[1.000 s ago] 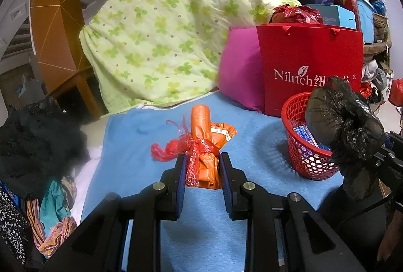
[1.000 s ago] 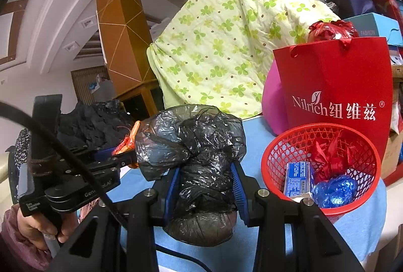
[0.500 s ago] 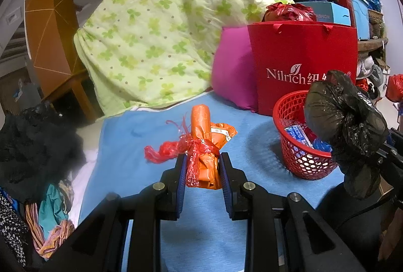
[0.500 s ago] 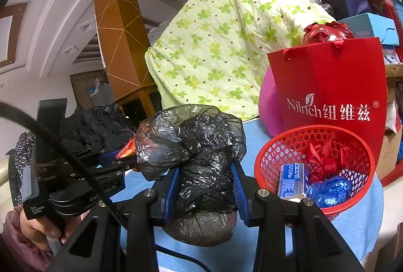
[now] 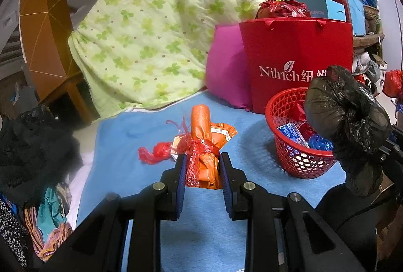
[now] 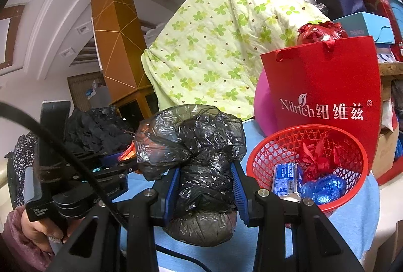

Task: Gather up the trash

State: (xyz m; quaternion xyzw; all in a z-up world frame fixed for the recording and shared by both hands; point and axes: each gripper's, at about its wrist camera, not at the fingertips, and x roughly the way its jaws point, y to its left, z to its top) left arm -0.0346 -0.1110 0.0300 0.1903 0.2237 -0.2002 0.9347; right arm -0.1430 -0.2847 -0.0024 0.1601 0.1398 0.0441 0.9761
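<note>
My left gripper [image 5: 202,166] is shut on an orange wrapper bundle [image 5: 204,146] tied with red plastic, held over the blue cloth [image 5: 141,171]. My right gripper [image 6: 205,178] is shut on a crumpled black plastic bag [image 6: 199,146]; the same black bag [image 5: 345,126] shows at the right of the left wrist view. A red mesh basket [image 6: 352,194] stands just right of the black bag and holds a small blue-and-white carton, red plastic and blue foil. In the left wrist view that basket [image 5: 297,161] sits right of the orange bundle. The left gripper's body [image 6: 75,186] appears at the left, held by a hand.
A red paper shopping bag [image 5: 297,63] and a pink pillow [image 5: 226,75] stand behind the basket. A green clover-print quilt [image 5: 156,32] is heaped at the back. Dark clothes [image 5: 32,146] lie at the left edge. Boxes and bags crowd the far right.
Both views have drifted slightly, so the basket and red bag sit a little further left. Each gripper keeps its hold on its item.
</note>
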